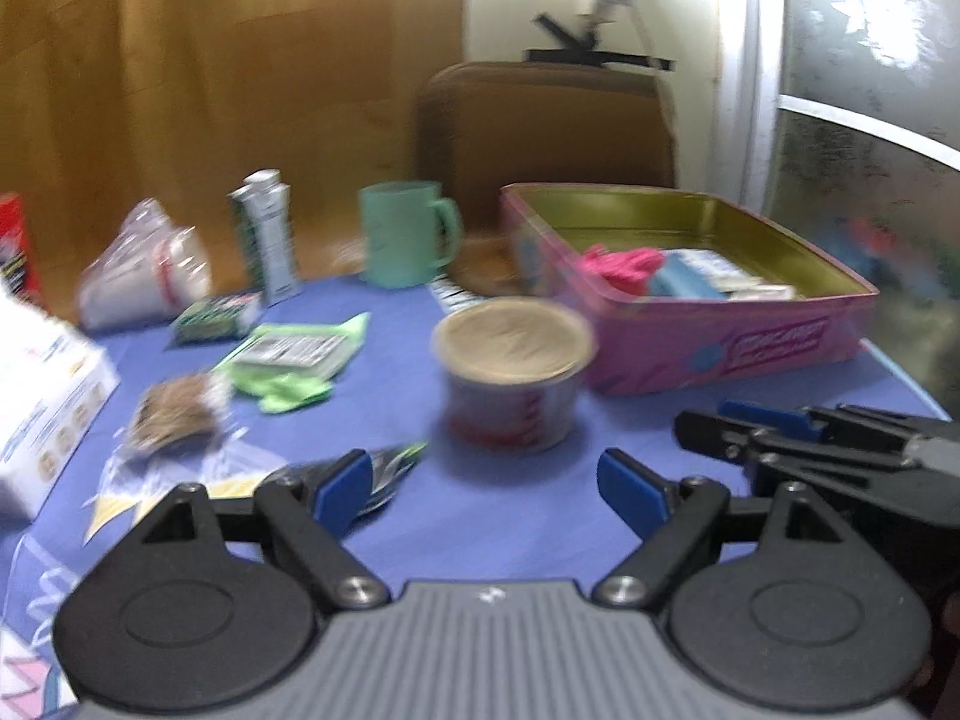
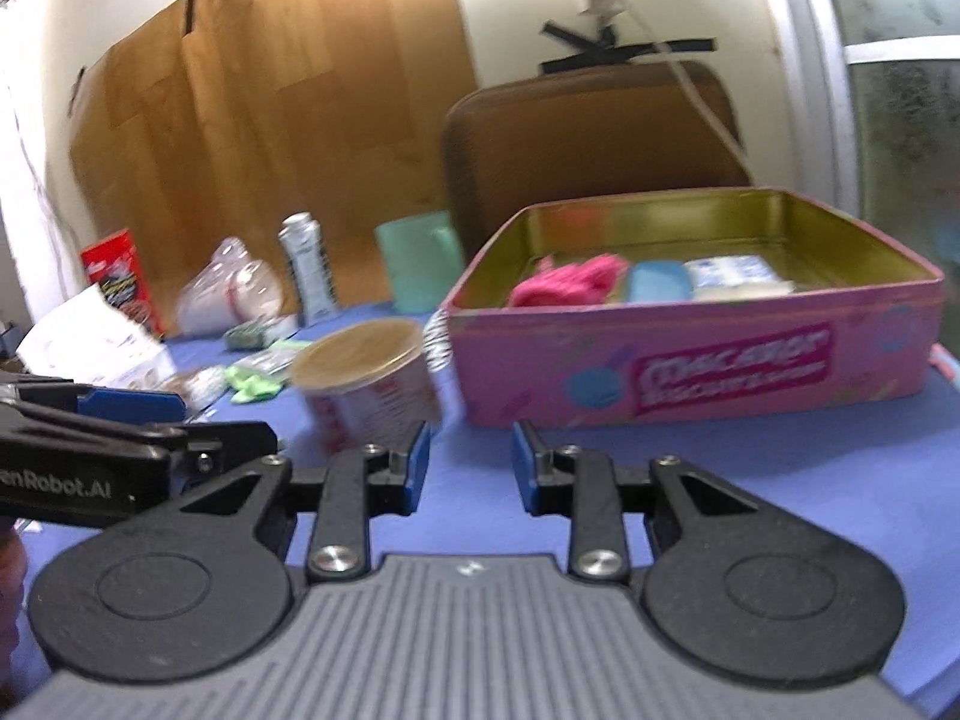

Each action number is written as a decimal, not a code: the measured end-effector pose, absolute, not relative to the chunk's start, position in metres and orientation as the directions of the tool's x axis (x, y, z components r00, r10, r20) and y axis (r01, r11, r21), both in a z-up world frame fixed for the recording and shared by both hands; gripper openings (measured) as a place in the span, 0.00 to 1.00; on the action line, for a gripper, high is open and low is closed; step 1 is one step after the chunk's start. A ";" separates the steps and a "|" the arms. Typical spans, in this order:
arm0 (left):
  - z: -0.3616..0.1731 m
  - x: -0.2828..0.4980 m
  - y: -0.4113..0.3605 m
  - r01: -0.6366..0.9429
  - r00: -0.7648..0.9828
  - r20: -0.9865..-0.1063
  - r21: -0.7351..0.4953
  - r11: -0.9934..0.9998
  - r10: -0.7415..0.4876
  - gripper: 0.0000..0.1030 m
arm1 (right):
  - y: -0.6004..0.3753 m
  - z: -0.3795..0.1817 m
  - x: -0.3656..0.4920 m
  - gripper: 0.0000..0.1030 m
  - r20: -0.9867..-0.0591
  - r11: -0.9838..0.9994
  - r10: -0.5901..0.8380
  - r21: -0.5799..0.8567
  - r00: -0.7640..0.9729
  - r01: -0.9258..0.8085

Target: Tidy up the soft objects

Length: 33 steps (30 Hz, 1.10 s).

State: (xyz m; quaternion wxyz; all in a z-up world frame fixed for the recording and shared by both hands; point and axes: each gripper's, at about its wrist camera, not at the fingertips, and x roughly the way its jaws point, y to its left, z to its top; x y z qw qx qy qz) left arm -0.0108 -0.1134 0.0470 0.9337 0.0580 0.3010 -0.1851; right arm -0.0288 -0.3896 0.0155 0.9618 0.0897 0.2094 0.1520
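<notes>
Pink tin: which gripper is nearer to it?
Right. The right gripper sits just before the pink tin's front wall, jaws open and empty. The left gripper is off to its left, facing the paper tub.

Both wrist cams low over table, facing pink tin [image 1: 690, 354]; shared: cup [image 2: 366, 384].

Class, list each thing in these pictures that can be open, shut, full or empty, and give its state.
Pink tin: lid off, partly filled.
Paper tub: sealed, upright.
Green mug: upright, contents hidden.
Left tongs: open, empty.
Right tongs: open, empty.
</notes>
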 end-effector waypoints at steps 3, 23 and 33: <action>0.039 -0.009 -0.089 0.326 0.764 -0.589 0.003 0.945 -0.262 0.83 | -0.373 0.014 -0.030 0.34 -0.390 0.932 0.353 0.228 0.851 -0.282; 0.010 0.025 0.052 0.003 0.796 -0.605 0.047 0.999 0.026 0.83 | -0.264 0.025 -0.021 0.34 -0.456 0.834 0.538 0.169 0.709 -0.525; 0.004 0.042 0.111 -0.121 0.798 -0.601 -0.088 0.989 0.044 0.81 | -0.200 0.044 0.035 0.53 -0.481 0.767 0.618 0.192 0.622 -0.613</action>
